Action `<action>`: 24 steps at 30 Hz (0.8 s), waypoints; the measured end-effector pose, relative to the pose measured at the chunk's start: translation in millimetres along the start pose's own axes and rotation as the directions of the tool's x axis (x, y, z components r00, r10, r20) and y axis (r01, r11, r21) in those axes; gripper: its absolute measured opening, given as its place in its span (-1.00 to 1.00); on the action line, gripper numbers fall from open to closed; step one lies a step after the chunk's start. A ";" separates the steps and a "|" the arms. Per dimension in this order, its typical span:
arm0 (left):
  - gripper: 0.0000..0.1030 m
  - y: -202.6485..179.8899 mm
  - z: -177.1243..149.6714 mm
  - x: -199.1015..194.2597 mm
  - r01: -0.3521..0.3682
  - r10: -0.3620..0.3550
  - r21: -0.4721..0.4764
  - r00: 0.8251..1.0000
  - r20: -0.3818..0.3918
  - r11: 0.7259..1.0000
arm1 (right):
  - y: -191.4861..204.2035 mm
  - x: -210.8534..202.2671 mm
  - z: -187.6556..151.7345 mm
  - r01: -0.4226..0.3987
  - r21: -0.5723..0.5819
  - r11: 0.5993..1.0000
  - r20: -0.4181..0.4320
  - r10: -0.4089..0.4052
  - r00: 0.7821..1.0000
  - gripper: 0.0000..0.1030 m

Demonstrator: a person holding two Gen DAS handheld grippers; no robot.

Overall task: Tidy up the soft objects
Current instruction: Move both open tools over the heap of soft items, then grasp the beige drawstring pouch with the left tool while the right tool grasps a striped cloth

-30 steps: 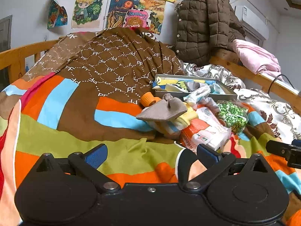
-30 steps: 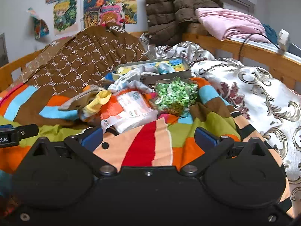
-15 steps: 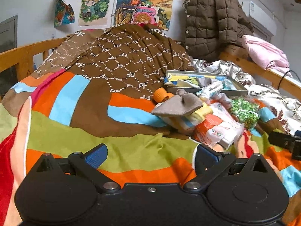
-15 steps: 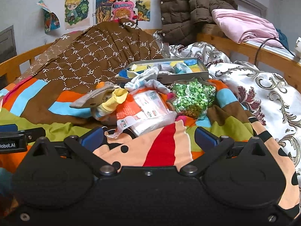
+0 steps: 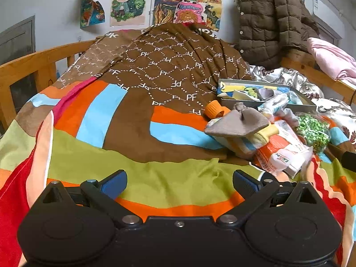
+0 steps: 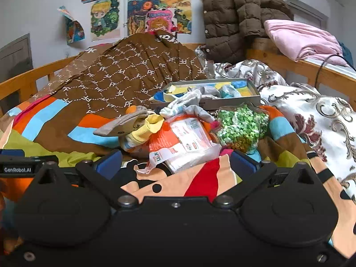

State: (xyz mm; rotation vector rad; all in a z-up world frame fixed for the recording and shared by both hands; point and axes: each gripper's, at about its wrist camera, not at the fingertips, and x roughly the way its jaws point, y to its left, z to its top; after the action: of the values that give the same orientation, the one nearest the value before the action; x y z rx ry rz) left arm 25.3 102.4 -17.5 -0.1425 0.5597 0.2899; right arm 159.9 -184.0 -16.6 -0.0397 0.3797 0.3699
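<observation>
Across the left wrist view, going left to right: one wooden bed rail point(image 5: 33, 64) at the left edge, one striped multicolour blanket point(image 5: 93, 115) filling the middle, one brown quilt with a "PF" pattern point(image 5: 173, 66) heaped at upper centre, and one pile of soft things right of centre. That pile counts one orange cap point(image 5: 214, 110), one grey cloth bundle point(image 5: 240, 123) lying on a yellow sock point(image 5: 268, 133), one orange-and-white plastic packet point(image 5: 280, 155) and one bag of green pieces point(image 5: 313, 131). One brown puffer jacket point(image 5: 271, 22) hangs at upper right, with one pink cloth point(image 5: 331, 60) beside it on the rail.

The left gripper point(image 5: 180, 182) sits low at the bottom of its frame, level over the green stripe, its two blue-tipped fingers spread wide with only blanket between them. In the right wrist view, the right gripper point(image 6: 175, 162) is equally low and level, fingers wide apart, holding nothing; the near edge of the packet point(image 6: 184, 142) lies just ahead, between the tips. The left gripper's body point(image 6: 22, 166) shows at the left edge of this frame.

One grey tray point(image 6: 253, 93) sits upper centre, behind the pile. It holds yellow and blue pieces and some pale cloth; the count is unclear. One whitish sock point(image 6: 184, 102) drapes over its front wall. A white floral cover point(image 6: 311, 115) spreads at right.
</observation>
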 end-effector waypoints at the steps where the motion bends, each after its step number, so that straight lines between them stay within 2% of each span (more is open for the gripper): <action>1: 0.96 0.7 1.3 0.7 -0.002 0.002 0.007 1.000 0.000 1.000 | -0.1 1.2 0.9 -0.008 -0.009 1.000 0.001 0.008 1.000 0.99; 4: 0.96 2.3 6.9 2.0 -0.012 0.012 0.019 1.000 0.000 1.000 | 0.4 5.9 5.0 -0.027 -0.036 0.999 0.007 0.027 1.000 0.99; 9: 0.97 0.5 19.9 1.3 0.016 -0.017 0.049 1.000 0.018 0.999 | 2.9 16.2 13.1 -0.068 -0.078 0.995 0.018 0.069 0.997 0.99; 12: 0.97 -7.9 29.6 1.2 0.036 -0.040 0.112 0.998 0.039 0.993 | 6.0 25.9 15.9 -0.090 -0.118 0.989 0.019 0.093 0.995 0.99; 15: 0.98 -16.3 40.2 3.1 0.077 -0.088 0.202 0.995 0.044 0.976 | 9.9 35.9 17.1 -0.115 -0.157 0.981 0.014 0.118 0.993 0.99; 18: 0.98 -19.1 50.9 12.3 0.126 -0.128 0.234 0.992 -0.006 0.964 | 13.9 45.5 15.9 -0.120 -0.216 0.969 0.009 0.125 0.992 0.99; 24: 0.98 -15.0 69.7 43.0 0.165 -0.152 0.155 0.984 -0.096 0.974 | 19.4 62.9 15.0 -0.148 -0.273 0.951 -0.021 0.148 0.989 0.99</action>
State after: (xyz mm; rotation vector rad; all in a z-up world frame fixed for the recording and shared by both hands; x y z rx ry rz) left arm 99.7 112.9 18.5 -0.0409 0.6488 0.0822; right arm 212.5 -142.6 -25.3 -0.2836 0.3302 0.5693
